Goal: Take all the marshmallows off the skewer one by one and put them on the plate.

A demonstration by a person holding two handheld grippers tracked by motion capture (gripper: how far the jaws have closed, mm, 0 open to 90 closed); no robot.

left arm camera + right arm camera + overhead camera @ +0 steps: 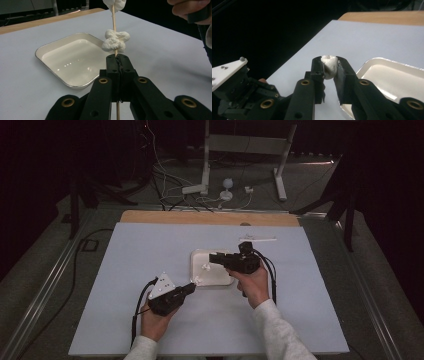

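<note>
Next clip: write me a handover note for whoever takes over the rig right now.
Left gripper: shut on the skewer, held upright by the tray's near corner.
Right gripper: shut on the top marshmallow, which sits high on the skewer.
Lower marshmallow: on the skewer, just above the left jaws.
Tray: white, empty, mid-table.
Done: both grips set.
Left, probably: pull the marshmallows off the skewer into the tray.

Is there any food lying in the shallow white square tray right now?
No, in the left gripper view the shallow white square tray is bare and glossy inside, while the white marshmallow pieces sit on the thin wooden skewer above it.
</note>
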